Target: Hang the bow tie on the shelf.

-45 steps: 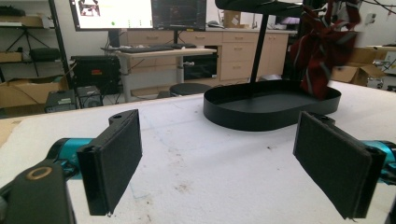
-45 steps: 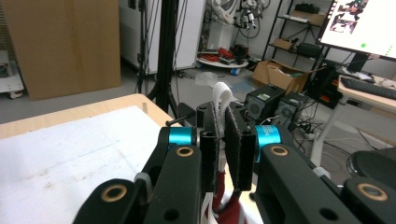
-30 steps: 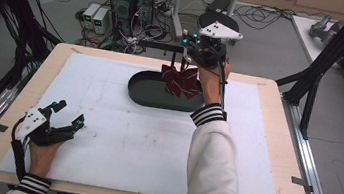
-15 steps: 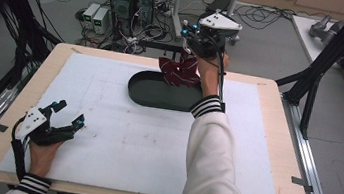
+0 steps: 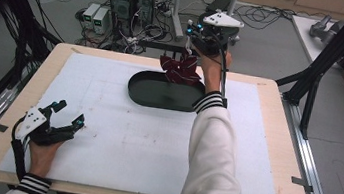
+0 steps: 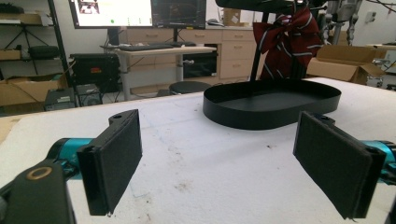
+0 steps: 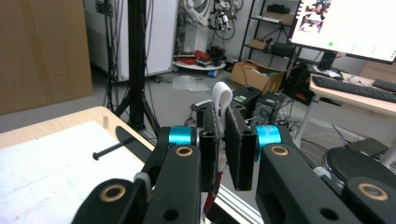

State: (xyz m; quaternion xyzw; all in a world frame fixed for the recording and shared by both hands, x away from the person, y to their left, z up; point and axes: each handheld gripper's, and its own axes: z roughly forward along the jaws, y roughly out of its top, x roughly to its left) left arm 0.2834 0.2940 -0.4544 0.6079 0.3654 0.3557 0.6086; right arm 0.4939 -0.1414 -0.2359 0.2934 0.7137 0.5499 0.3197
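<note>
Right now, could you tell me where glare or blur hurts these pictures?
Right gripper view: the monitor at upper right is blown out white, and the near jaws are soft. Left gripper view: the screen glares too, while the black tray and striped bow read clearly. High view: even light, soft overall; the bow's pattern is smeared.

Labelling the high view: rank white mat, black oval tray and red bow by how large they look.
1. white mat
2. black oval tray
3. red bow, hanging from the right tongs nearer the camera, yet still smallest.
</note>
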